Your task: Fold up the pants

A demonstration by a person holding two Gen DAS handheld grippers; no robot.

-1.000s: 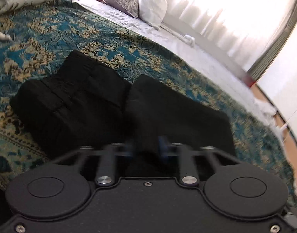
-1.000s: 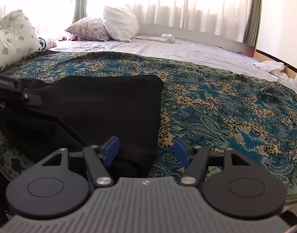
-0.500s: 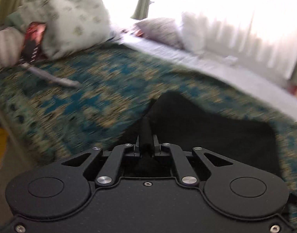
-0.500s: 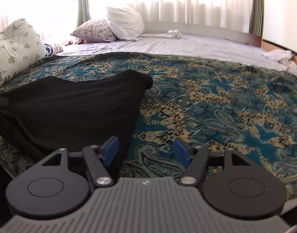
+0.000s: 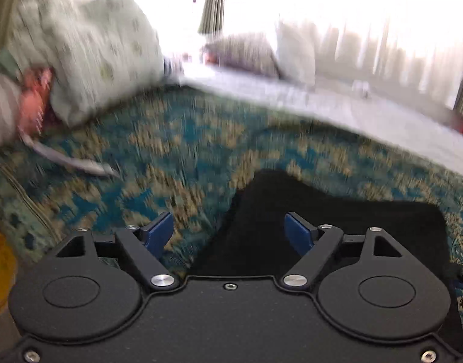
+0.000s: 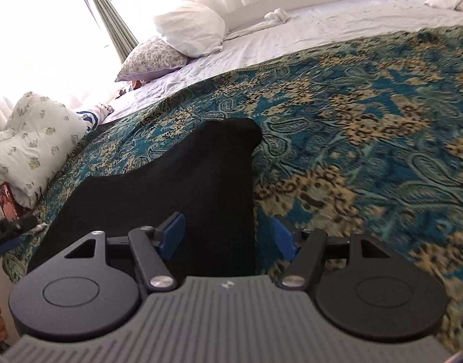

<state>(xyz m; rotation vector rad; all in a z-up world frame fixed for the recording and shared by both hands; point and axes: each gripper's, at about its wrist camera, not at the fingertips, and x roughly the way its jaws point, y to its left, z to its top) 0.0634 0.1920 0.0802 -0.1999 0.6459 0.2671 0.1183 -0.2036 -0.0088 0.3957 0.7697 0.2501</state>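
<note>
Pants (image 6: 183, 193) folded on bedspread (image 6: 367, 139), both tools (image 5: 228, 233) (image 6: 228, 236) wide open, empty; left view blurred

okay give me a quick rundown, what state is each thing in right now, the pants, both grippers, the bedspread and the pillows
Black pants: folded into a compact dark bundle, lying on the bedspread, held by nothing.
Left gripper: open, jaws just opened, clamping nothing.
Right gripper: open over the pants' edge, not gripping.
Patterned bedspread: spread over the bed.
White pillow: leaning on the floral pillow.
</note>
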